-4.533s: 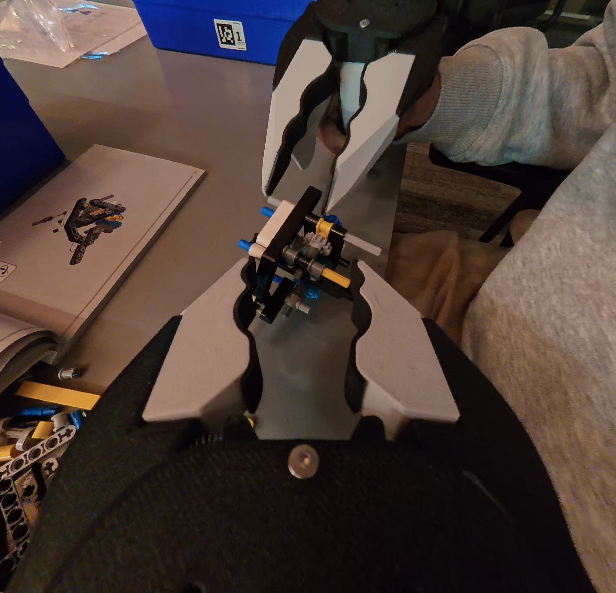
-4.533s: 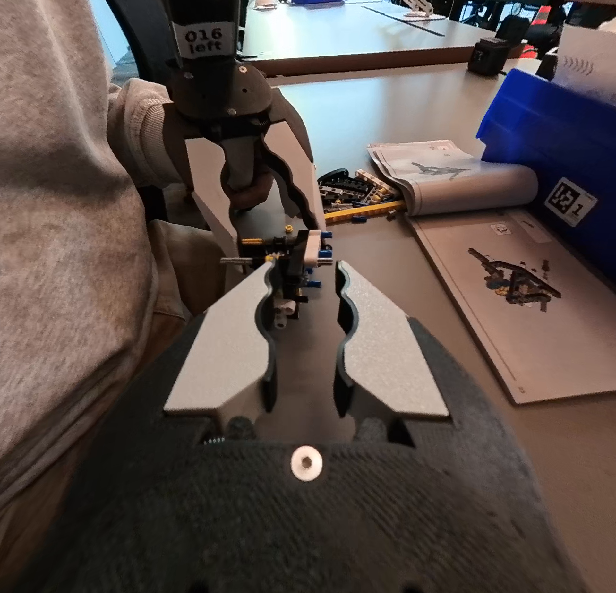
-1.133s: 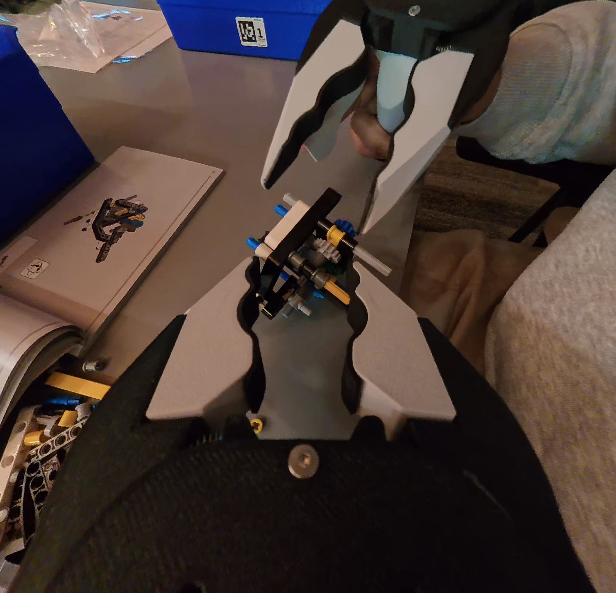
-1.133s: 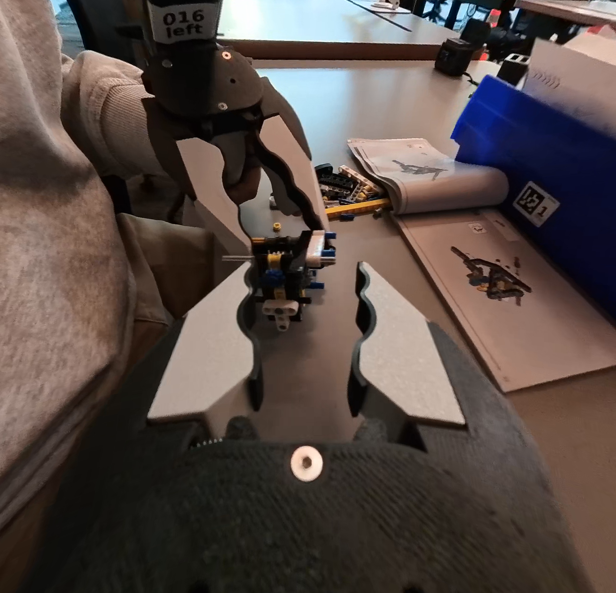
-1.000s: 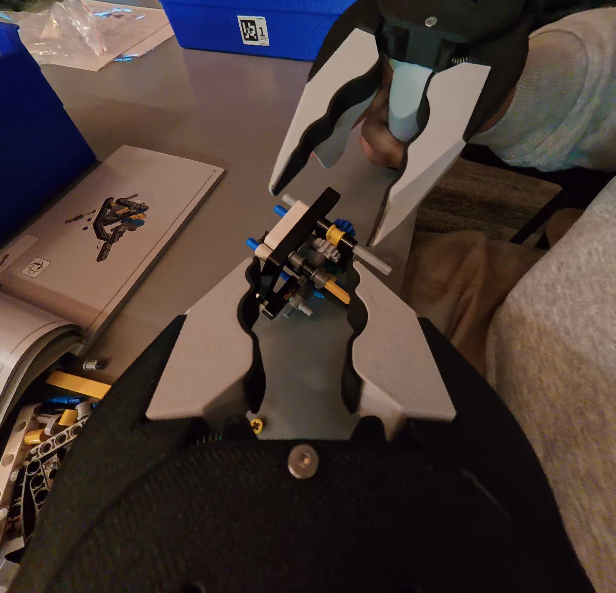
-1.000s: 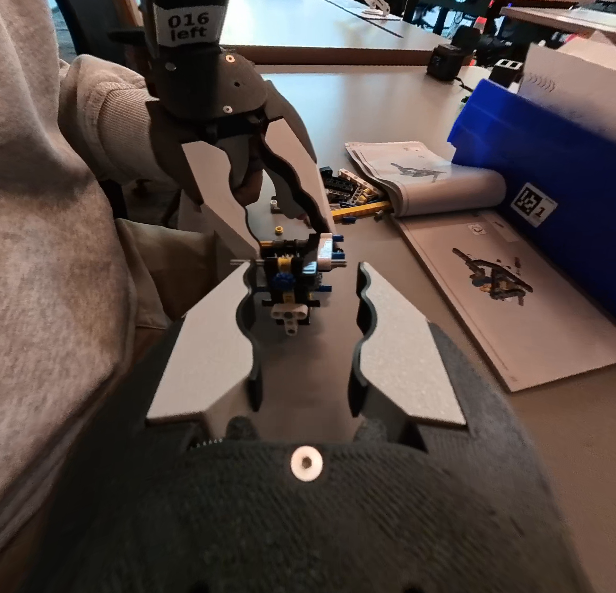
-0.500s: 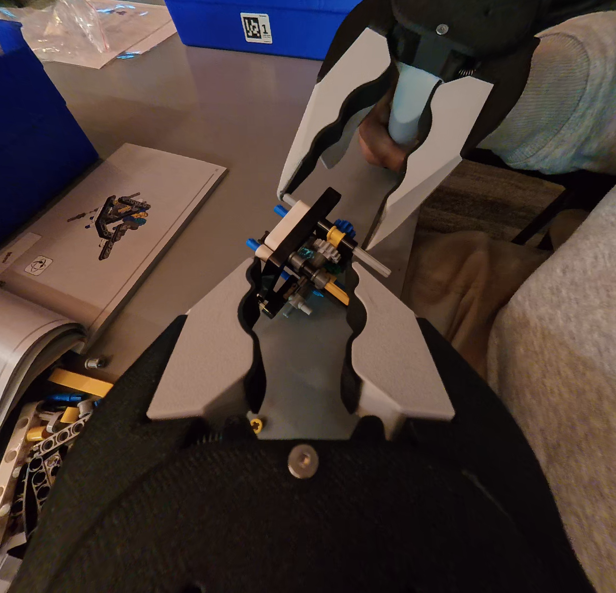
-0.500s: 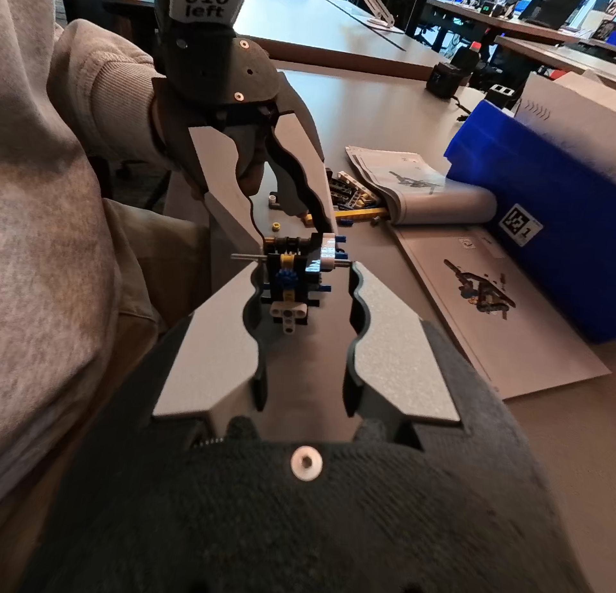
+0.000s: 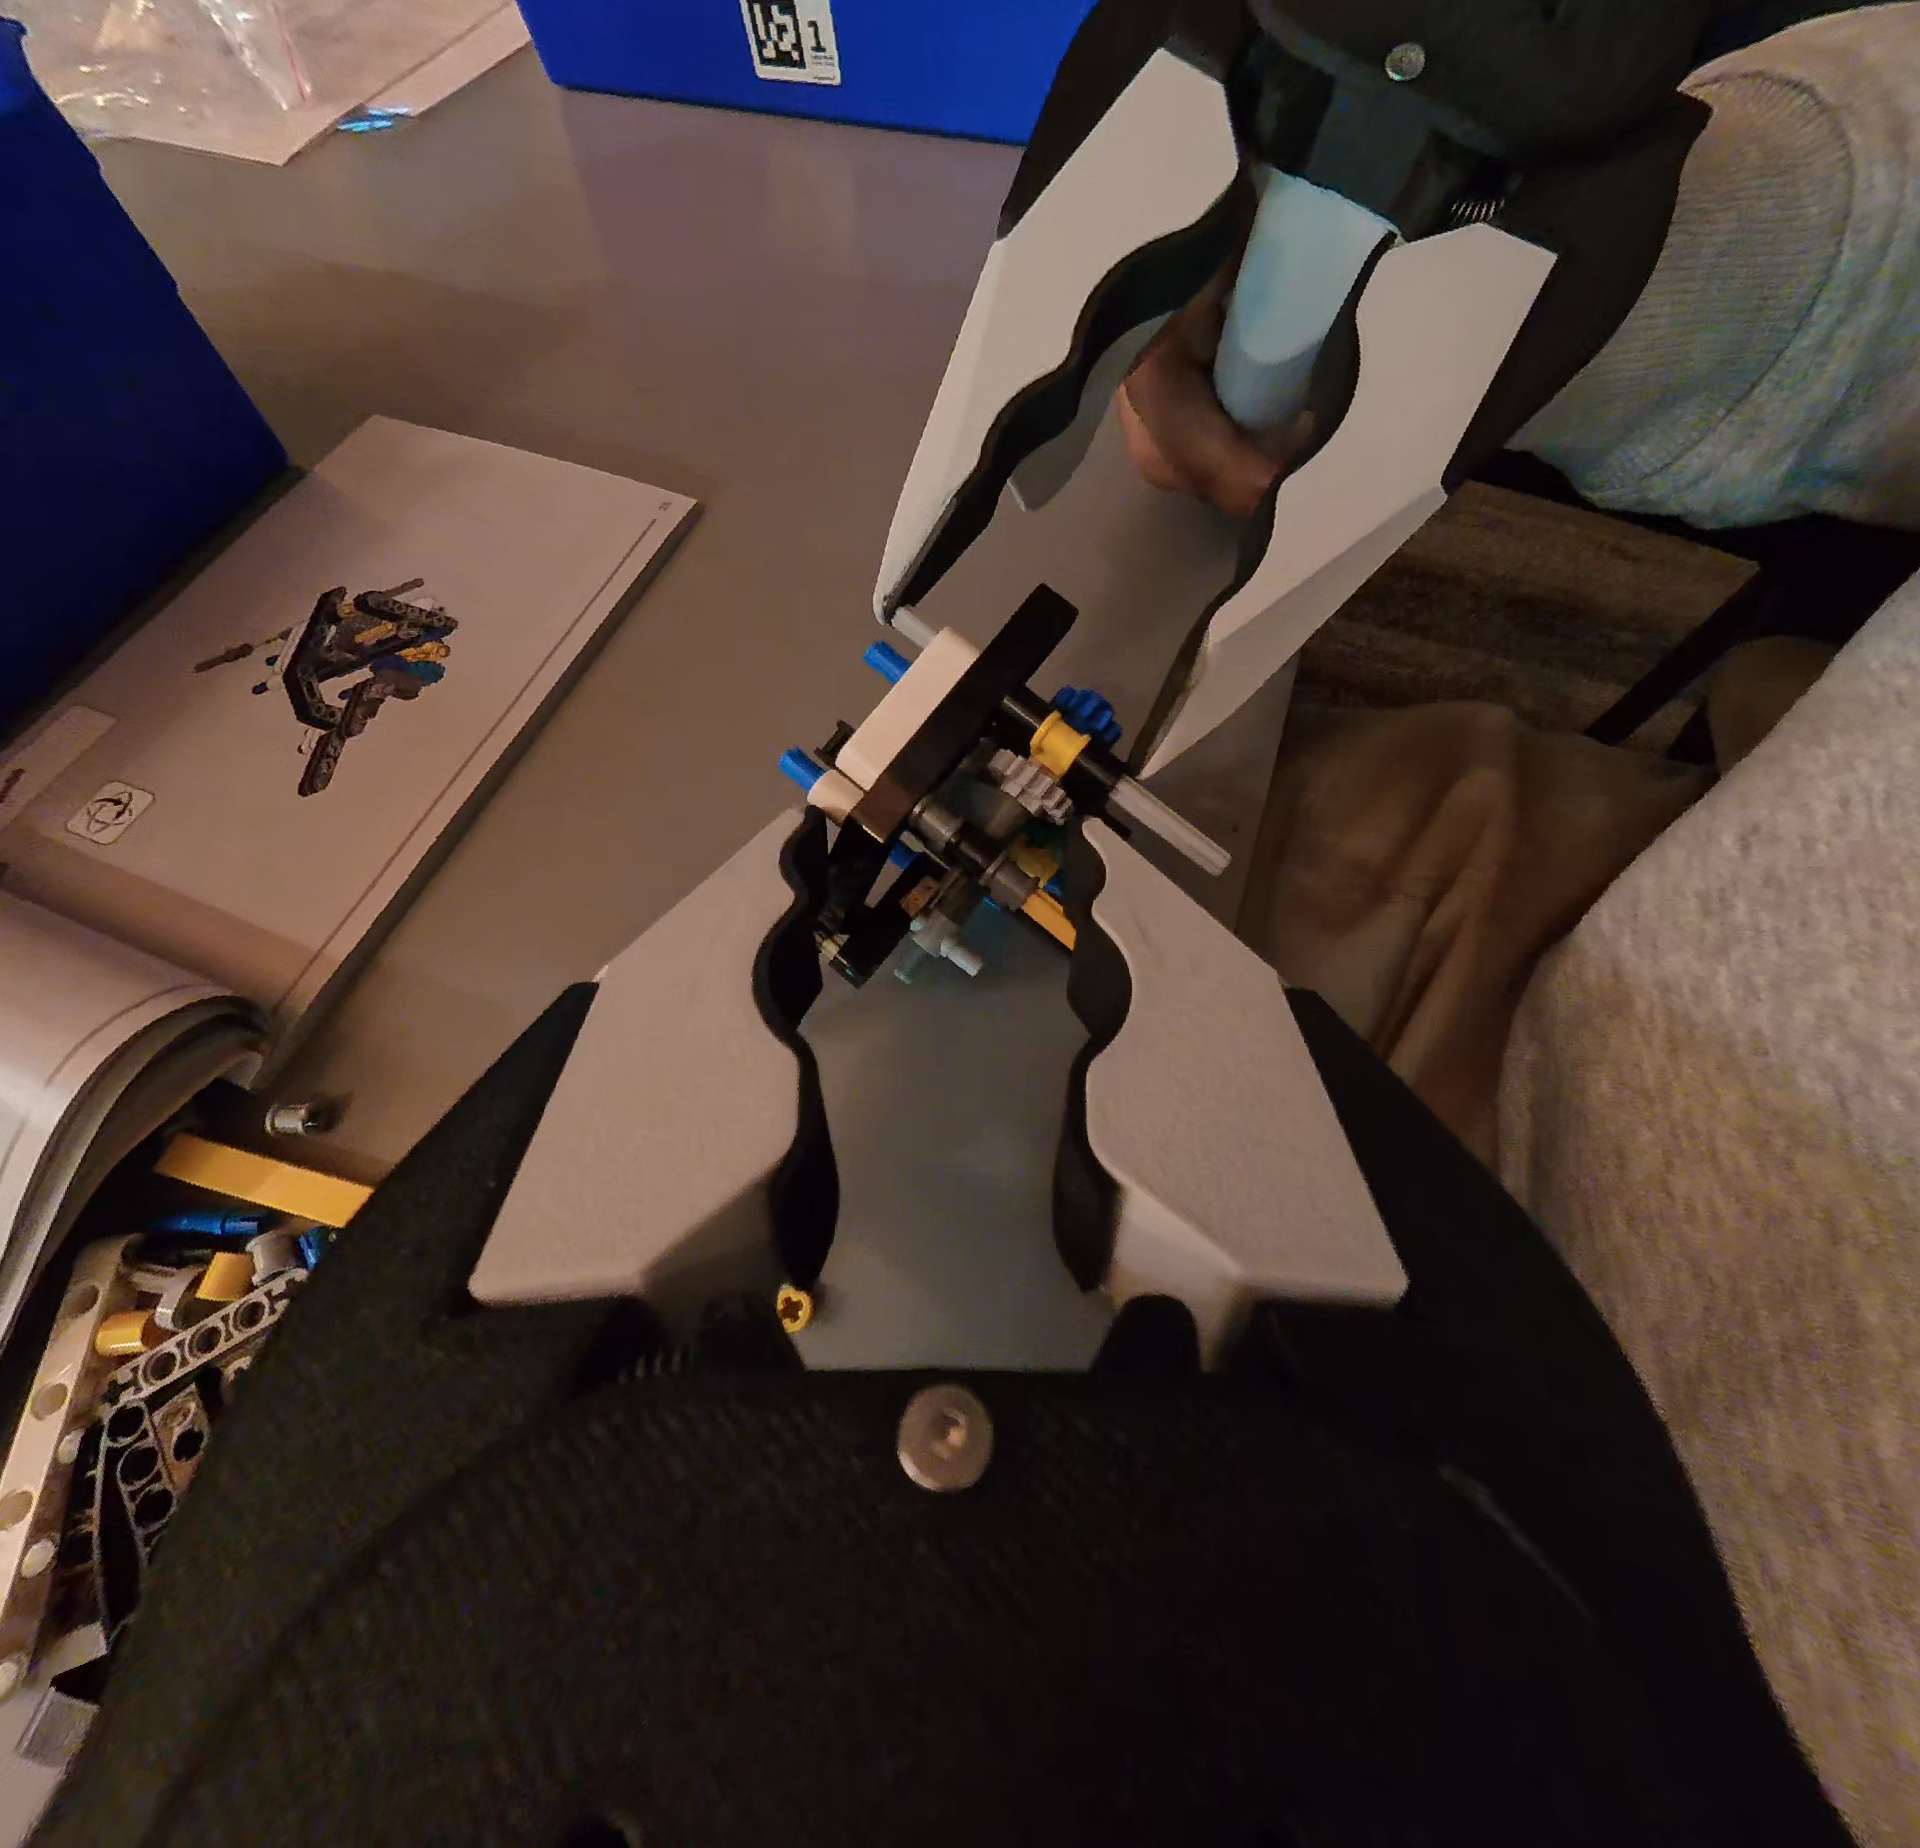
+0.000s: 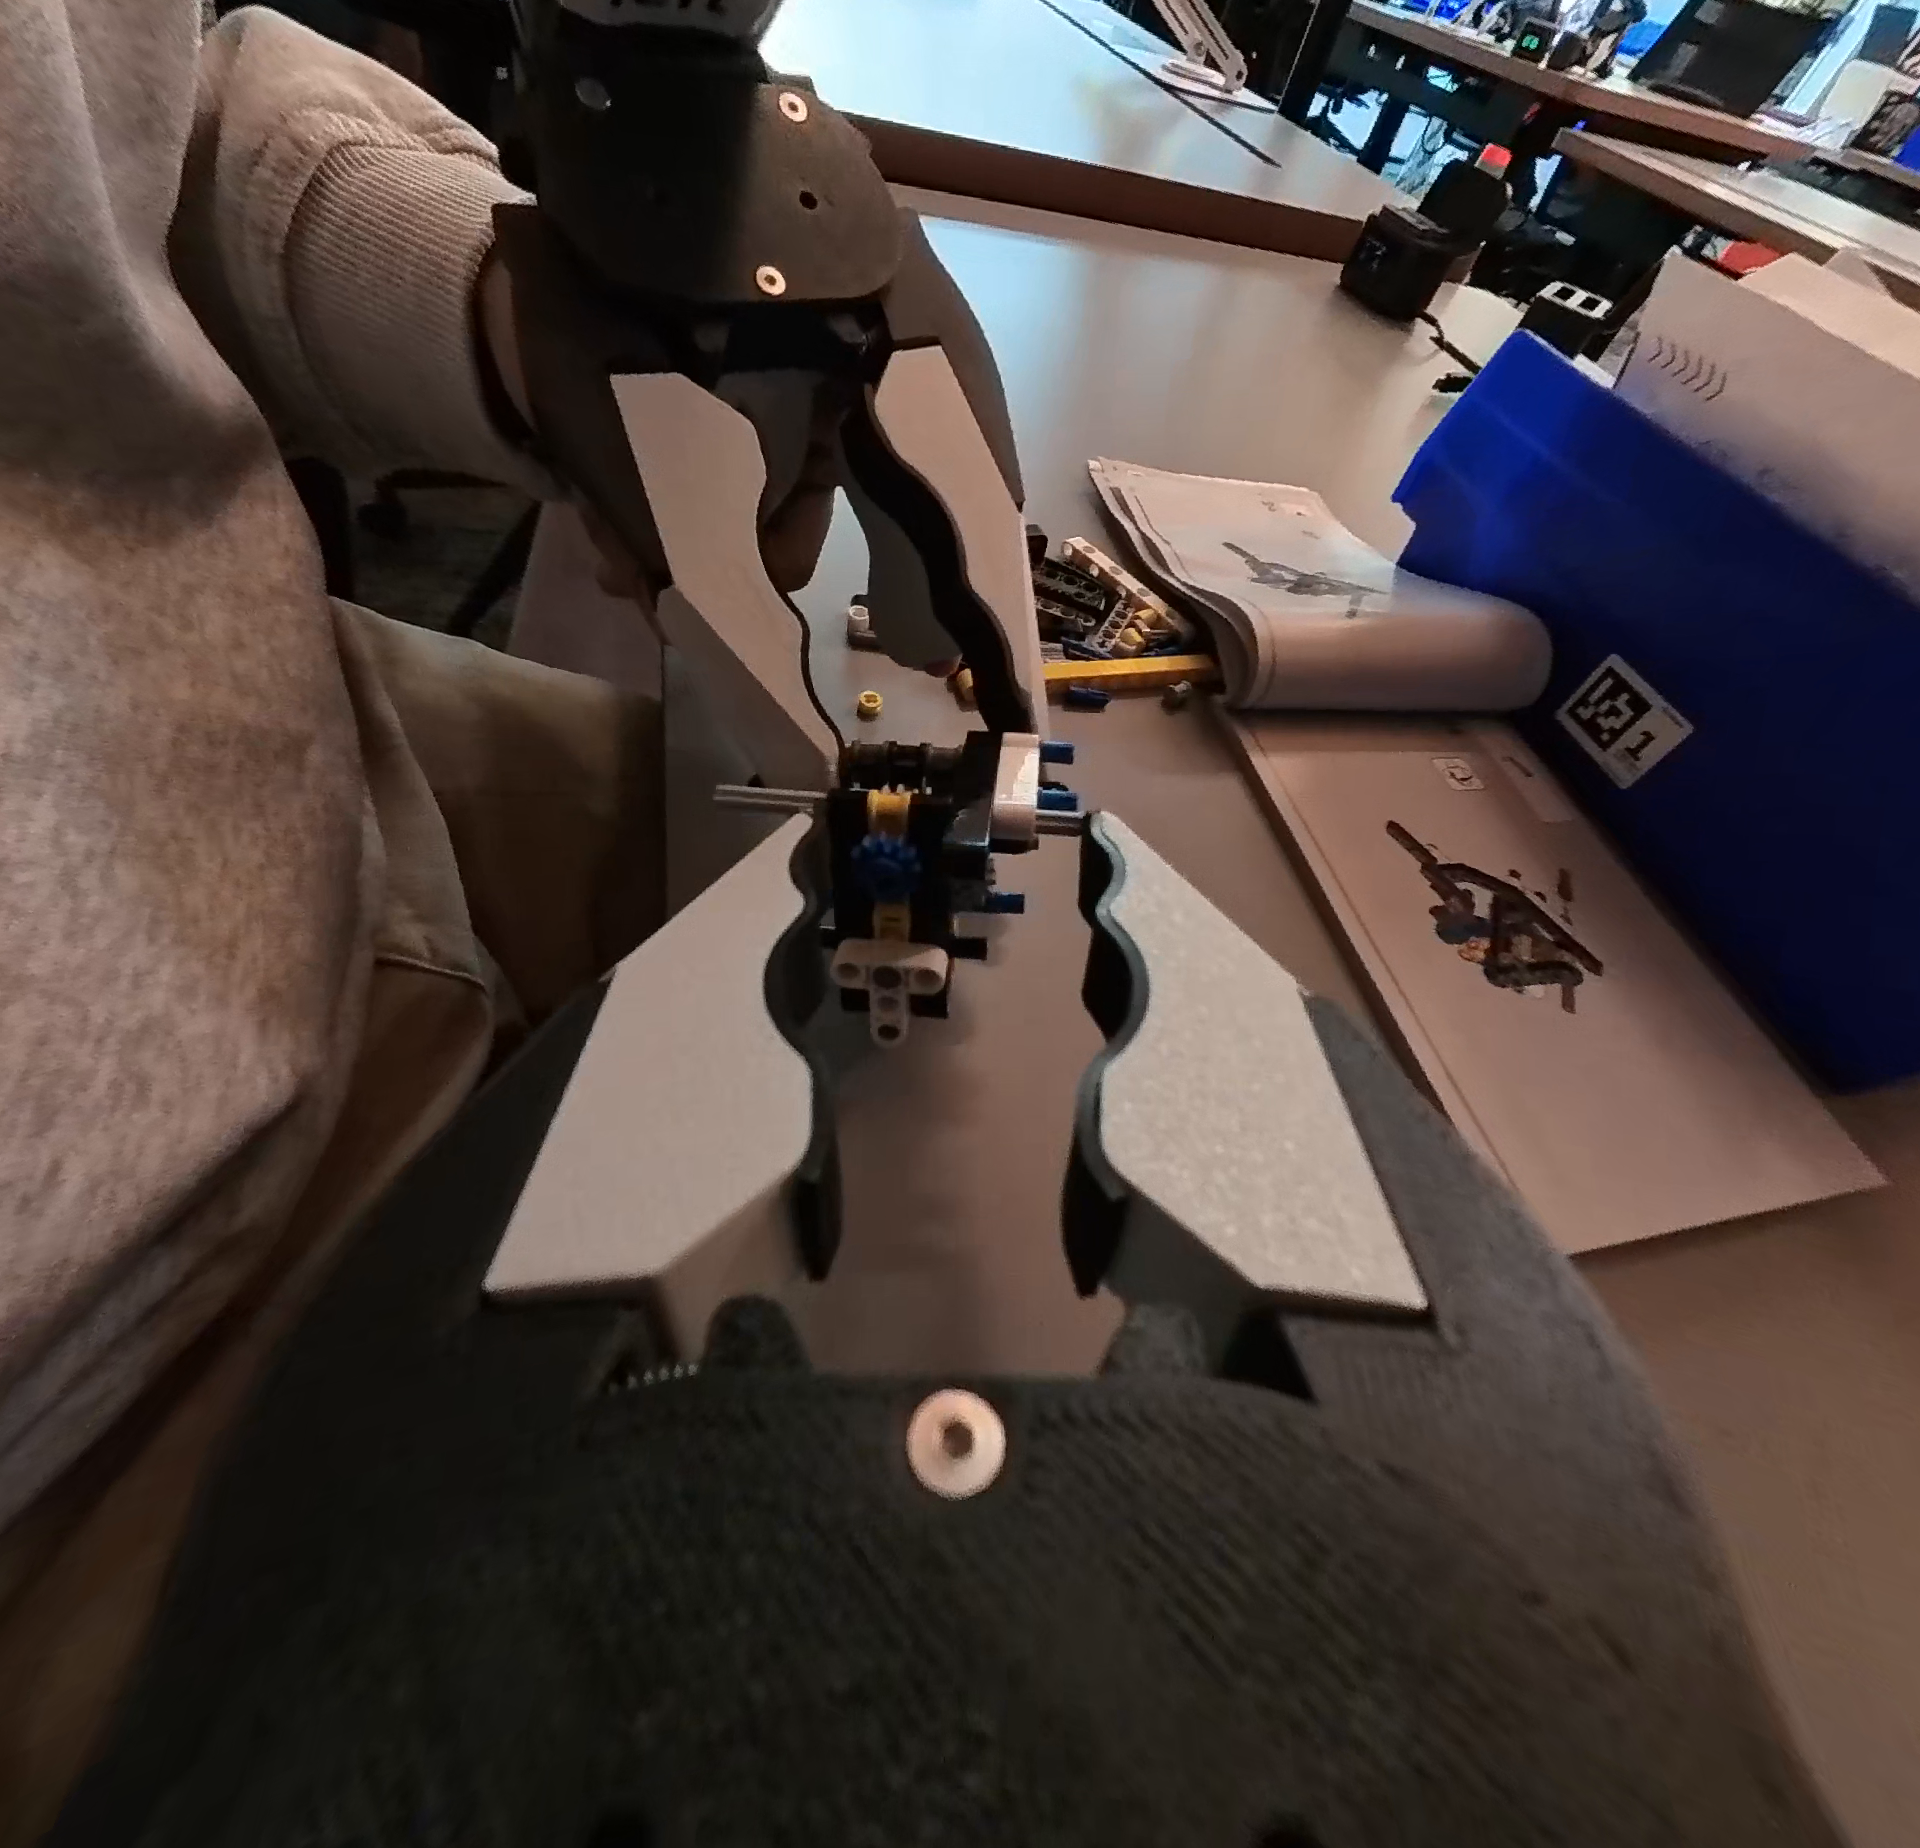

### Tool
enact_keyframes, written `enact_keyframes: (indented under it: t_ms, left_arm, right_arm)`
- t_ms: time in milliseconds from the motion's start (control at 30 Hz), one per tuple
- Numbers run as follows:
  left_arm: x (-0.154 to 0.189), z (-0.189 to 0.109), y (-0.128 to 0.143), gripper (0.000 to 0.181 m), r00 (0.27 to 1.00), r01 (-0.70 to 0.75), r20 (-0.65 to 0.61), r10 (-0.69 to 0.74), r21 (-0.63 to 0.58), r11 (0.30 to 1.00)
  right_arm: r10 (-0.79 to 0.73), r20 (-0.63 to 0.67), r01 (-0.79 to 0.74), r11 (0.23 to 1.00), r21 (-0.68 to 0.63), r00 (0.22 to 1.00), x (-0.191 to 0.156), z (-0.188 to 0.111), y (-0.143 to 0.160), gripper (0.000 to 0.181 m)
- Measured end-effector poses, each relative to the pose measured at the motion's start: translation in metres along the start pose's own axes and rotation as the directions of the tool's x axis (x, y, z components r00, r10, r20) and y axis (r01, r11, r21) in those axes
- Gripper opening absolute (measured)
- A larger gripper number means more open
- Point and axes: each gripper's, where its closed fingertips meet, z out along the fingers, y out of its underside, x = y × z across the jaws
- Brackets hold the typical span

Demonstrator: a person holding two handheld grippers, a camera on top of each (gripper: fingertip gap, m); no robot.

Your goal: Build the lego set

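Note:
A small lego assembly (image 9: 956, 790) of black beams, a white block, blue pins, gears and a long grey axle hangs above the grey table (image 9: 623, 344). My left gripper (image 9: 945, 842) is shut on it, gripping the black beam side and the yellow axle side. My right gripper (image 9: 1029, 686) comes in from the opposite side, open, with its fingers straddling the assembly by the ends of the grey axle. In the right wrist view the assembly (image 10: 904, 863) sits between my right gripper's (image 10: 945, 837) tips, with the left gripper (image 10: 930, 744) pinching its top.
An open instruction booklet (image 9: 364, 676) lies to the left, with a pile of loose lego parts (image 9: 156, 1310) beside it. A blue bin (image 9: 831, 11) stands at the back. A small yellow piece (image 10: 869, 702) lies on the table. The person's grey sleeve (image 9: 1714, 1175) and lap are close on the right.
My right gripper has moved in towards the assembly and its fingers now straddle it, a little narrower than before. My left gripper has kept hold of the assembly, nearly still.

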Motion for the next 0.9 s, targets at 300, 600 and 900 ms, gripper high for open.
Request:
enact_keyframes:
  t_ms: [300,600,900]
  left_arm:
    - [-0.0006,0.003,0.006,0.043,0.999,-0.026,0.037,0.028,-0.06,0.998]
    - [-0.0033,0.0037,0.0054,0.043,0.997,-0.013,0.069,0.018,-0.072,0.997]
    - [-0.0018,0.0032,0.005,0.043,0.997,-0.02,0.067,0.026,-0.076,0.997]
  right_arm:
    - [0.03,0.0,-0.03,1.0,0.001,1.0,-0.001,-0.0012,-0.0021,0.047]
    - [0.006,-0.021,-0.006,1.0,-0.008,1.0,0.0012,-0.004,-0.0025,0.047]
    - [0.018,-0.032,-0.018,1.0,0.001,0.999,0.0024,-0.0079,-0.006,0.036]
